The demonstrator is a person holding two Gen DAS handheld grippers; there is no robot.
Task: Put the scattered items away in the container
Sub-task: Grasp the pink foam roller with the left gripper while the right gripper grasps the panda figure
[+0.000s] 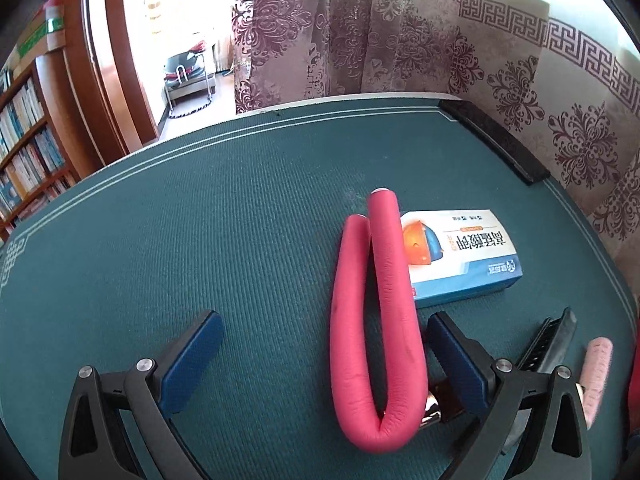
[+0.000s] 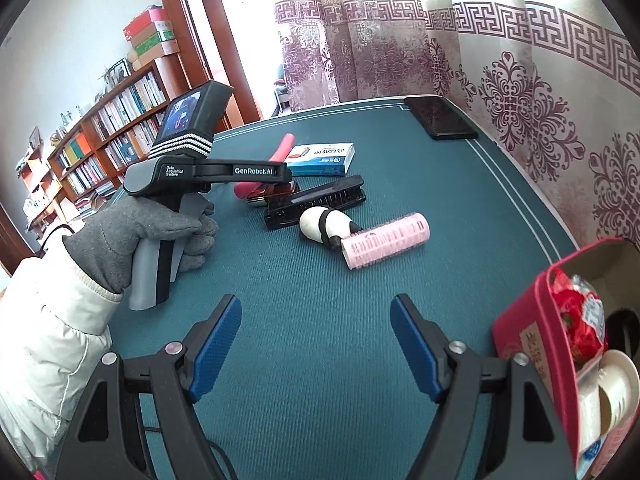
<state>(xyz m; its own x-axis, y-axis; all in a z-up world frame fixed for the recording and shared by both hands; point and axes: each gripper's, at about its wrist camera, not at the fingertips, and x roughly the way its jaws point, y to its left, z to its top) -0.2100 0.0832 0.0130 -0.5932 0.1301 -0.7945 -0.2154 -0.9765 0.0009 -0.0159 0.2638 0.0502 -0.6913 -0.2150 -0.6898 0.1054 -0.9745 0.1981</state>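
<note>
The red box [image 2: 532,344] at the table's right edge holds a red-wrapped packet [image 2: 576,316] and a paper cup [image 2: 616,388]. The left gripper [image 1: 324,344] has its jaws wide apart around the folded red foam roller [image 1: 376,320], not pressing it. The right gripper [image 2: 316,344] is spread too, over bare green mat [image 2: 312,280]. Brush [image 2: 316,204], pink curler [image 2: 386,242], and blue carton [image 2: 320,158] lie mid-table; a phone [image 2: 440,117] sits near the far edge.

table [image 2: 460,208]: green mat | on it: foam roller [image 1: 376,312], box [image 1: 460,256], brush [image 2: 316,202], curler [image 2: 386,245], phone [image 2: 440,117]
</note>
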